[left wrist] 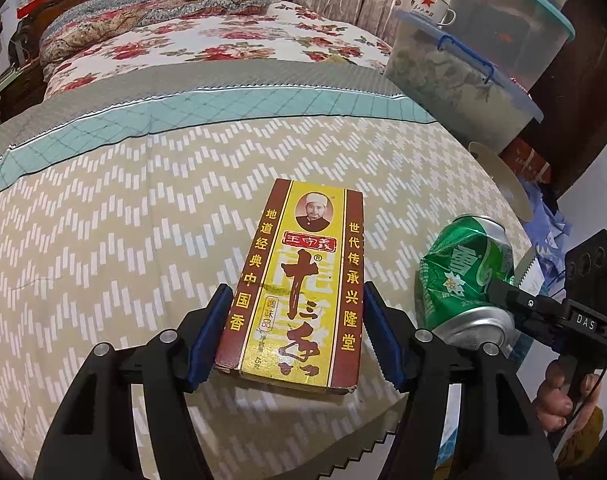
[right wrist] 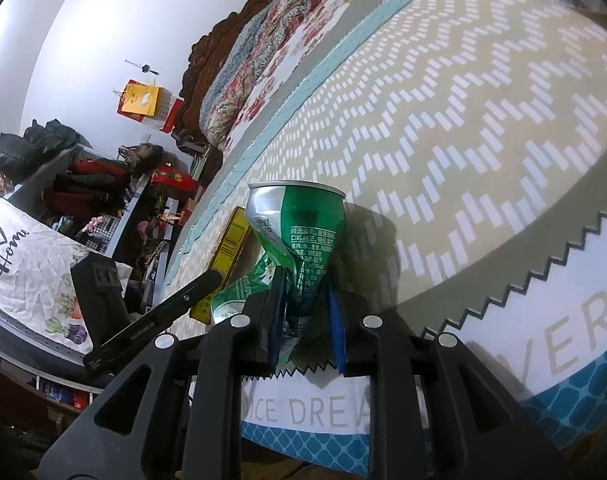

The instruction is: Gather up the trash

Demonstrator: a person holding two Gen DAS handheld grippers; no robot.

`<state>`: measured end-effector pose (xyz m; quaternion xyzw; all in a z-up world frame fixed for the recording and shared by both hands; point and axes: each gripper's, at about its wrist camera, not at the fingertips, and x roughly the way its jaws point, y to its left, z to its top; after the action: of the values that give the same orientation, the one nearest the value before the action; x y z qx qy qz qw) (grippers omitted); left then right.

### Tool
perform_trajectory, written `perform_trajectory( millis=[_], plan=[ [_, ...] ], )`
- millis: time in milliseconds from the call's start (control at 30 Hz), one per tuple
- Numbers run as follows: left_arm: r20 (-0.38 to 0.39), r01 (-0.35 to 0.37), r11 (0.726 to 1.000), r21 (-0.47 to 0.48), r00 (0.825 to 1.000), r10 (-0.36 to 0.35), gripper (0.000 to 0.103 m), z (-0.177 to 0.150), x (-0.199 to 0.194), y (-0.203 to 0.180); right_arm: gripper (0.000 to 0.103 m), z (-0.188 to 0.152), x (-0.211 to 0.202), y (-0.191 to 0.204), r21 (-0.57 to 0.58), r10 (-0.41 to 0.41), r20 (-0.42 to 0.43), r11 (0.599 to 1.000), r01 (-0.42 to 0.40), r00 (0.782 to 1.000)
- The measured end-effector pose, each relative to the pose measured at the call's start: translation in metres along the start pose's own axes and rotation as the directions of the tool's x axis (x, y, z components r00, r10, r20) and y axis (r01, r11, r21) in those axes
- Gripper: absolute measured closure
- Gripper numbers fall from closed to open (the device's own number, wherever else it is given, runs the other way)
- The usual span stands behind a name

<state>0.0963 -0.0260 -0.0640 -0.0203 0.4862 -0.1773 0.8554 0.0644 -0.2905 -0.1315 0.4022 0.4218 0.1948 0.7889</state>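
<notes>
A yellow and brown spice box (left wrist: 299,280) lies flat on the bed. My left gripper (left wrist: 297,304) has its blue pads pressed on both long sides of the box. A crushed green can (left wrist: 463,276) lies just right of the box on the bed's edge. In the right wrist view my right gripper (right wrist: 305,292) is closed on the can's (right wrist: 299,240) crushed waist. The box's yellow side (right wrist: 227,256) shows to the can's left, with the left gripper's finger (right wrist: 175,304) beside it.
The bed has a beige zigzag cover (left wrist: 143,200) and a floral quilt (left wrist: 183,40) further back. Clear storage tubs (left wrist: 475,64) and a white mug (left wrist: 431,4) stand at the right. A cluttered shelf with bags (right wrist: 83,184) stands past the bed.
</notes>
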Motion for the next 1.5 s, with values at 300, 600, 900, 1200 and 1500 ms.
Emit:
perform_trajectory(
  millis=[300, 600, 900, 1200, 1500],
  plan=[
    [0.012, -0.014, 0.999, -0.043, 1.0, 0.015, 0.026, 0.008, -0.002, 0.006, 0.069, -0.001, 0.001, -0.006, 0.006, 0.029, -0.017, 1.0, -0.029, 0.999],
    [0.011, -0.016, 0.998, -0.058, 1.0, 0.016, 0.021, 0.013, 0.003, 0.003, 0.066, -0.002, 0.0, 0.001, -0.014, 0.027, -0.016, 1.0, -0.027, 1.0],
    [0.02, -0.01, 0.998, -0.055, 1.0, 0.011, 0.021, 0.013, 0.0, 0.003, 0.066, -0.002, 0.001, 0.007, -0.017, 0.021, -0.015, 1.0, -0.022, 1.0],
    [0.04, -0.003, 0.995, -0.1, 0.999, 0.007, 0.021, 0.016, -0.01, 0.025, 0.066, -0.002, 0.002, 0.008, -0.021, 0.014, -0.011, 1.0, -0.014, 1.0],
    [-0.009, -0.011, 1.0, -0.001, 1.0, 0.011, 0.02, 0.011, 0.006, -0.003, 0.065, -0.002, 0.005, 0.011, -0.028, 0.014, -0.017, 0.999, -0.015, 1.0]
  ],
)
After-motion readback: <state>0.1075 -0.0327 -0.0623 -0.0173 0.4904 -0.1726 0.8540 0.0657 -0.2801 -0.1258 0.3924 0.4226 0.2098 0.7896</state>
